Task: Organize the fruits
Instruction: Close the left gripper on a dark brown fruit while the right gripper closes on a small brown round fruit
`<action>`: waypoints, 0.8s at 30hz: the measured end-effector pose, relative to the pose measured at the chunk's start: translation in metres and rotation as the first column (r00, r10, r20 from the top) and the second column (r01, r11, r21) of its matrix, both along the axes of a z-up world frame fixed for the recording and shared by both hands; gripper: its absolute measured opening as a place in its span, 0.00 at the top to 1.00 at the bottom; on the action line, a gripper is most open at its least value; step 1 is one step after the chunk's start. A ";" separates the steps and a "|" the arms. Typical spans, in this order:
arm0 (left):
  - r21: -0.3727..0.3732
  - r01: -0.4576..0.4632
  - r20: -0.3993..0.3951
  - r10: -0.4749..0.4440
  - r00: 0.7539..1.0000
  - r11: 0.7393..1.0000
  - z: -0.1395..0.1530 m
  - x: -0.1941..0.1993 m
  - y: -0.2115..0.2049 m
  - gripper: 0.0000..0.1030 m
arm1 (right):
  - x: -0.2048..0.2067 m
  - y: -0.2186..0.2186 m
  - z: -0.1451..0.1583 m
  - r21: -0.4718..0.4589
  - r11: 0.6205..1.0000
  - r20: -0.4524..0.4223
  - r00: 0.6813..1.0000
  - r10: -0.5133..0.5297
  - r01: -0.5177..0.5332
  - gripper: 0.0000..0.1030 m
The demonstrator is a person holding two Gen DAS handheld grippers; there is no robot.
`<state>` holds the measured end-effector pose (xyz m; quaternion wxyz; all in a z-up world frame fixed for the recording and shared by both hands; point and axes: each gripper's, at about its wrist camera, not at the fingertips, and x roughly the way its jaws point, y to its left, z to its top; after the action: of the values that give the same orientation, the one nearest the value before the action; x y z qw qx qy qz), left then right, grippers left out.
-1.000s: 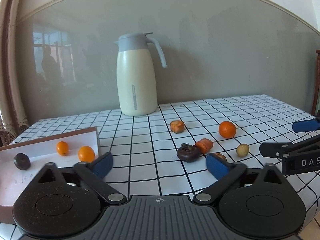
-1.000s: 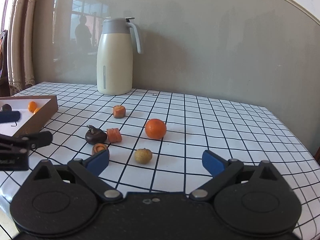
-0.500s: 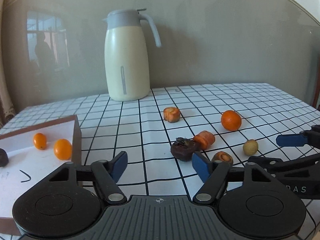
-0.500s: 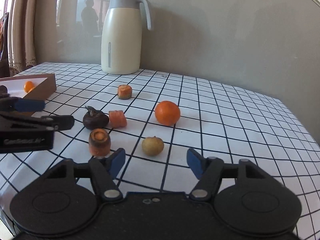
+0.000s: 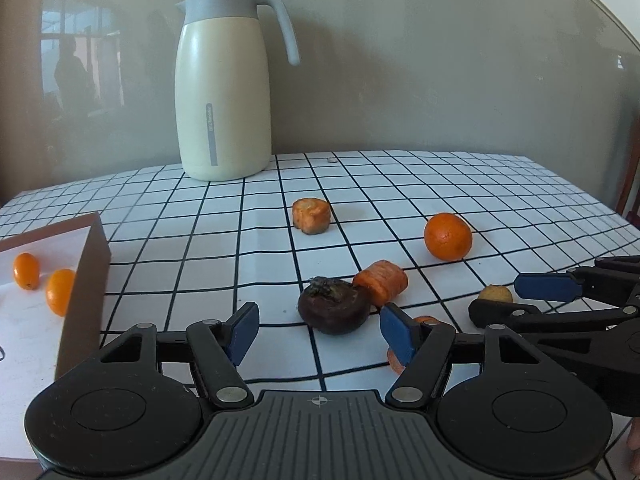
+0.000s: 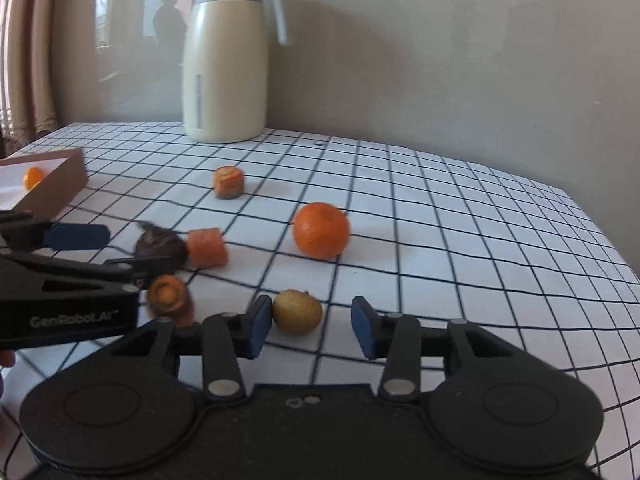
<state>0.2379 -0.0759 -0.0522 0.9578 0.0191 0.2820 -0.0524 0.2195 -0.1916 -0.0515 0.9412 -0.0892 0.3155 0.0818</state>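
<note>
Left gripper (image 5: 320, 330) jaws apart, low before the dark brown round fruit (image 5: 334, 306); right gripper (image 6: 306, 326) jaws apart around the small yellowish fruit (image 6: 298, 311) on the checked tablecloth (image 6: 440, 216).

table (image 5: 500, 184), grid cloth | on it: jug (image 5: 224, 92), box (image 5: 86, 280), orange (image 5: 448, 237), 3 carrot pcs, dark fruit (image 5: 334, 310)

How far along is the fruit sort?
Done: two small orange kumquats lie in the brown cardboard box. In hand: nothing; the left gripper is open before the dark brown round fruit, the right gripper open at the small yellow-green fruit. Left: both, plus the large orange mandarin.
</note>
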 end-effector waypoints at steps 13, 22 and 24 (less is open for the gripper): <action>-0.032 -0.014 -0.012 0.014 1.000 0.999 0.000 0.015 -0.003 0.41 | 0.010 -0.015 -0.004 0.025 0.999 -0.016 0.999 -0.036 0.037 0.73; -0.038 -0.008 -0.029 0.006 1.000 0.999 0.000 0.014 -0.003 0.48 | 0.006 -0.013 -0.002 0.031 0.999 -0.023 0.999 -0.041 0.041 0.77; -0.028 -0.004 -0.026 0.003 1.000 1.000 0.000 0.013 -0.003 0.48 | 0.006 -0.012 -0.002 0.027 0.999 -0.021 0.999 -0.040 0.041 0.78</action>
<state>0.2513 -0.0793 -0.0524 0.9544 0.0044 0.2935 -0.0550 0.2257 -0.2036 -0.0536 0.9404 -0.0692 0.3258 0.0680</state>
